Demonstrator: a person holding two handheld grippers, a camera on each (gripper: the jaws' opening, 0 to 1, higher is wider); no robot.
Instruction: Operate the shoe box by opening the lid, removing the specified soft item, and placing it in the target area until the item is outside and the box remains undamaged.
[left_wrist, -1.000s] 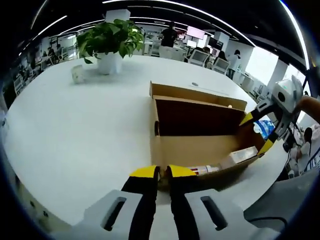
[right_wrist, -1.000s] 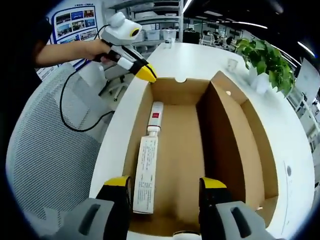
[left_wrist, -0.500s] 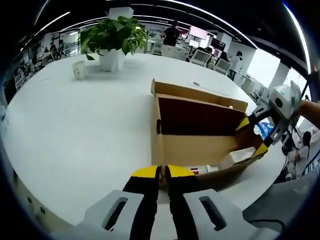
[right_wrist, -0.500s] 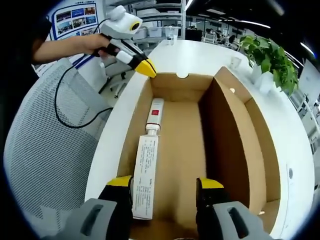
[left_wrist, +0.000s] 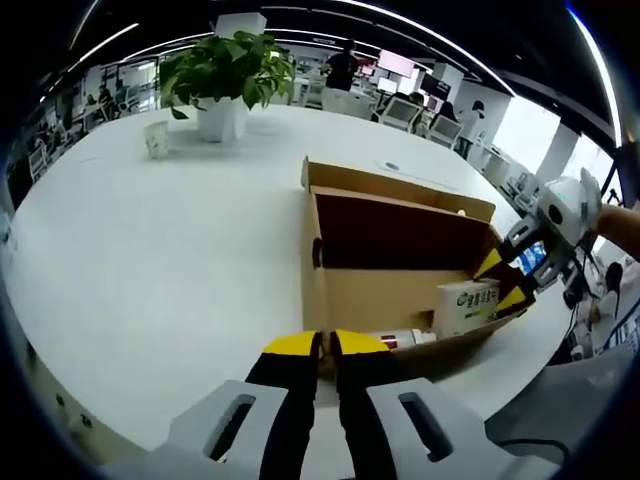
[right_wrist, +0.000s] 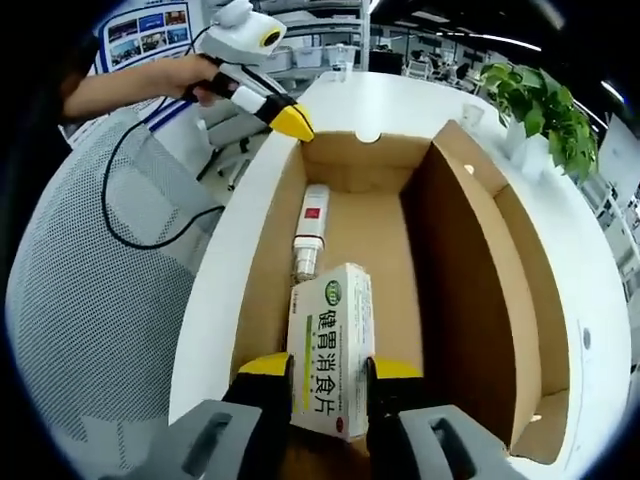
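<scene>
The open cardboard shoe box (left_wrist: 380, 295) lies on the white table (left_wrist: 150, 260), its lid (right_wrist: 470, 260) standing up along the far side. My right gripper (right_wrist: 325, 368) is shut on a white carton with green lettering (right_wrist: 330, 345), held tilted up inside the shoe box (right_wrist: 350, 240). That carton (left_wrist: 467, 305) sits between the right gripper's yellow jaws (left_wrist: 502, 282). A white tube with a red label (right_wrist: 310, 225) rests on the box floor. My left gripper (left_wrist: 327, 345) is shut at the box's end rim, seen again as the left gripper (right_wrist: 290, 120).
A potted plant (left_wrist: 222, 75) and a paper cup (left_wrist: 157, 140) stand far back on the table. A grey mesh chair (right_wrist: 90, 300) is beside the table's edge. The person's hand (right_wrist: 150, 90) holds the left gripper. Desks and people fill the background.
My right gripper went from open over the carton to shut on it, and the carton has tipped up off the box floor. The left gripper stayed at the rim.
</scene>
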